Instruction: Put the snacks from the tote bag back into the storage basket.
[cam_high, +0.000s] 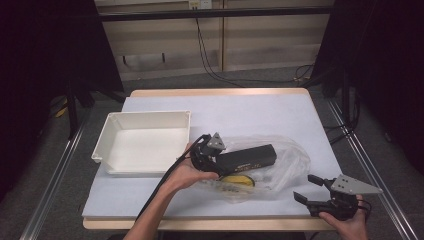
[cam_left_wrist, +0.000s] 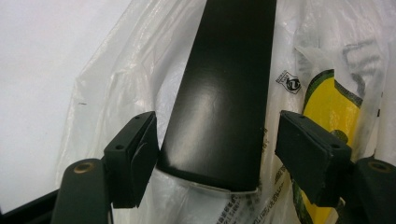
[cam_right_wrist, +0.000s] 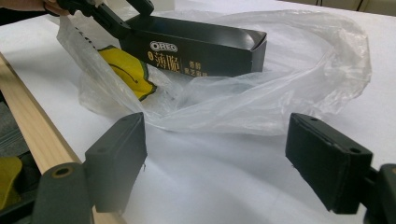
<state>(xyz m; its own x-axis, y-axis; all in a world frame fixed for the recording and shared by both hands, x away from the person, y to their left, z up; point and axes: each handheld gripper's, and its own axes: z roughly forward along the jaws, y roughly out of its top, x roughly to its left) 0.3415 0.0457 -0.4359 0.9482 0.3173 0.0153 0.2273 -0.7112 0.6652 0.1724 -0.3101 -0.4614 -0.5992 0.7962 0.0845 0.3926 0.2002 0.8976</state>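
At the near right corner of the worktop (cam_high: 280, 107) the right tongs (cam_high: 309, 188) rest in a hand, jaws apart with nothing between them, pointing toward the plastic bag (cam_high: 287, 160). That clear bag lies a little right of the worktop's middle, nearer the front edge than the back. On it lies a black box (cam_high: 247, 158) (a biscuit carton, lengthwise left to right), with a yellow packet (cam_high: 239, 180) just in front of it inside the bag. The left tongs (cam_high: 212, 165) sit at the box's left end, jaws apart on either side of it, one pad close against its side, the other clear. A white tray (cam_high: 142, 142) stands near the left edge.
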